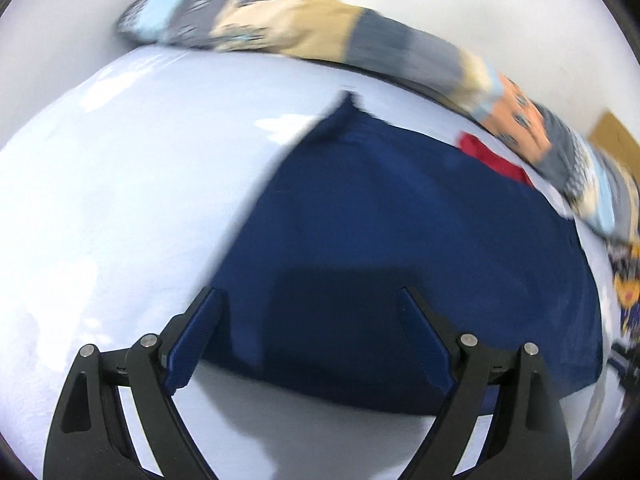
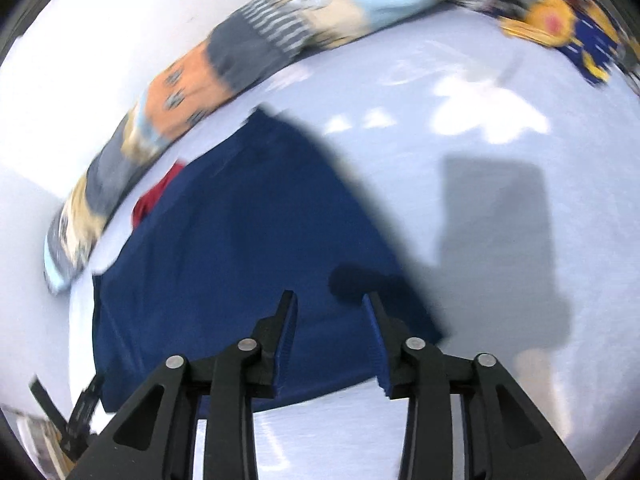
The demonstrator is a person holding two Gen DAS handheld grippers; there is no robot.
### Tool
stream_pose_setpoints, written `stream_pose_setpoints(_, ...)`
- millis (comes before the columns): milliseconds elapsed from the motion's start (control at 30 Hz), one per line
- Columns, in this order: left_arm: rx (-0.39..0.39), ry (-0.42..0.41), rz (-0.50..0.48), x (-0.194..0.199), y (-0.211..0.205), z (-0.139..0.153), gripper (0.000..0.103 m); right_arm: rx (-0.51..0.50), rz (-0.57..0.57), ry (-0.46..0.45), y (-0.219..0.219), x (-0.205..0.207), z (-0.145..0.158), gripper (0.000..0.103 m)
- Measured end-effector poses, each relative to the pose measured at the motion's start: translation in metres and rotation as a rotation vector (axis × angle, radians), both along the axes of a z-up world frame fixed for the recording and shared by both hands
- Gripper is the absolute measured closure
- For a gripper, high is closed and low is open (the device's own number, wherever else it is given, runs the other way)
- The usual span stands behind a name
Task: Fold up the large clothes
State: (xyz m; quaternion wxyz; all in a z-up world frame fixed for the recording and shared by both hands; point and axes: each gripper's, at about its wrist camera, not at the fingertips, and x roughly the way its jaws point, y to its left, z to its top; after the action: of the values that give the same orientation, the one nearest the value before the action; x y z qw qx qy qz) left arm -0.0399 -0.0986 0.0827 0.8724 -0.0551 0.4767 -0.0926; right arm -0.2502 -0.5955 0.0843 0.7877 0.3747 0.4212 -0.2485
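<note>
A dark blue garment (image 1: 380, 240) lies flat on a white bed sheet (image 1: 120, 200); it also shows in the right wrist view (image 2: 240, 240). My left gripper (image 1: 308, 296) is open and empty, hovering over the garment's near left edge. My right gripper (image 2: 330, 300) is open and empty, above the garment's near right corner. A red cloth (image 1: 492, 156) peeks out at the garment's far side, and shows in the right wrist view (image 2: 154, 196) too. Both views are motion-blurred.
A long patchwork pillow (image 1: 320, 28) lies along the wall at the bed's far edge, also in the right wrist view (image 2: 224, 64). A blue and yellow patterned cloth (image 2: 568, 24) lies at the far right. The other gripper (image 2: 76, 408) shows at lower left.
</note>
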Motion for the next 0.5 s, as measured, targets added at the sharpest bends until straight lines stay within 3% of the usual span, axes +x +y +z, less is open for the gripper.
stream_pose_setpoints(200,-0.209,0.202,0.061,0.0,0.054,-0.029,0.013,0.19,-0.041,-0.003,-0.028,-0.042,-0.032,0.057)
stream_pose_setpoints(333,-0.321,0.266,0.007,-0.008,0.055,-0.031,0.013,0.365,-0.076,-0.076,-0.026,-0.055,-0.053,0.058)
stream_pose_setpoints(500,-0.518,0.326,0.041,-0.005,0.061,-0.045,0.013,0.427,-0.103,-0.16,-0.014,-0.043,-0.061,0.057)
